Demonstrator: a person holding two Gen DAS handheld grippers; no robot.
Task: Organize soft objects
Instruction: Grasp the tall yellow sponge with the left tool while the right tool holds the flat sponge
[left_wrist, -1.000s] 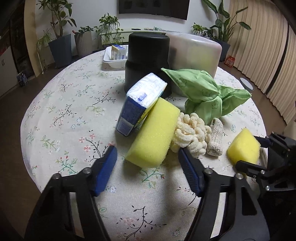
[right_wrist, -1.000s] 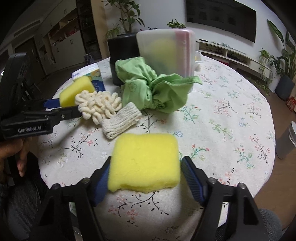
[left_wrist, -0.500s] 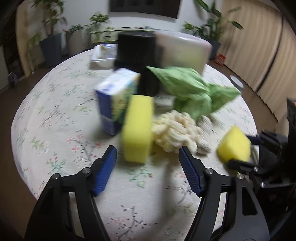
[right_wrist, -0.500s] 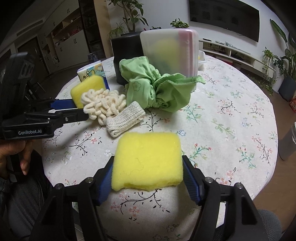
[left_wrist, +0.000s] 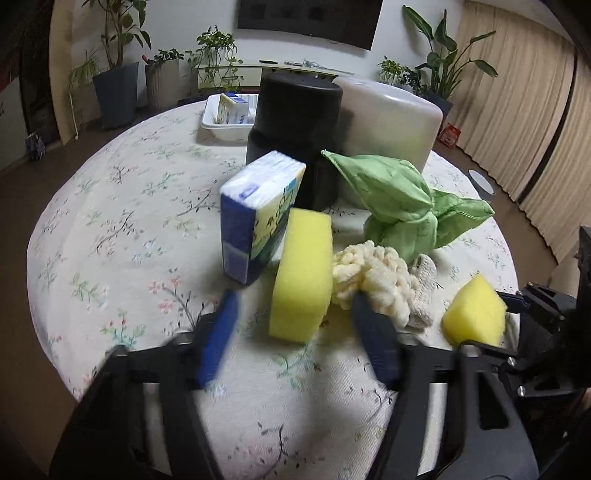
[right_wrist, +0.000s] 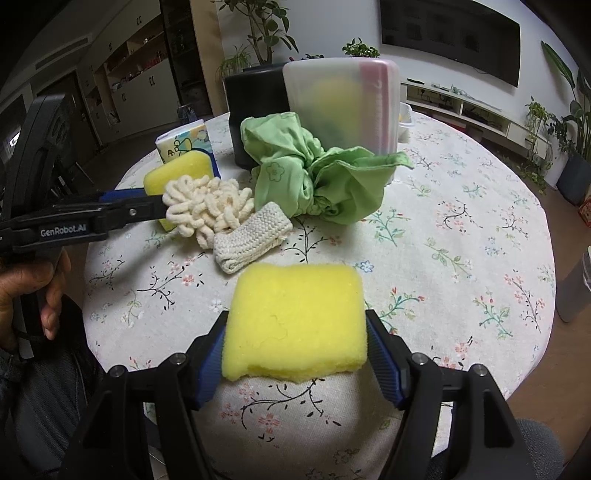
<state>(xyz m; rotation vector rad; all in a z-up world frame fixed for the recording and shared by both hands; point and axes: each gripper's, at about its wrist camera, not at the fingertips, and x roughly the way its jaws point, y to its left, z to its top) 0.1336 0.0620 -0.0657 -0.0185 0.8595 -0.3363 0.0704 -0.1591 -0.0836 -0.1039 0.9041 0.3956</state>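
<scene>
Your right tongs (right_wrist: 295, 363) are clamped on a yellow sponge (right_wrist: 295, 325), pads pressed into both sides, held low over the bench (right_wrist: 461, 229) at its near edge. Your left tongs (left_wrist: 295, 343) are closing, blurred, with the tall sponge (left_wrist: 301, 277) standing on end just ahead of the pads and not yet pinched. It leans toward the tissue pack (left_wrist: 255, 218) on one side and touches the cream scrubber (left_wrist: 373, 284) on the other.

Risks, judged from here:
- The right-hand pad sits over the scrubber's loops; close now and you may snag the scrubber with the sponge, or grab it alone.
- The sponge stands on a narrow edge; an off-centre pinch could tip it onto the pack.
- Foam squashes, so a tip-only grip may slip on the lift.
- The knit cloth (right_wrist: 251, 236) and green cloth (right_wrist: 314, 177) lie close behind and could drag along.
</scene>
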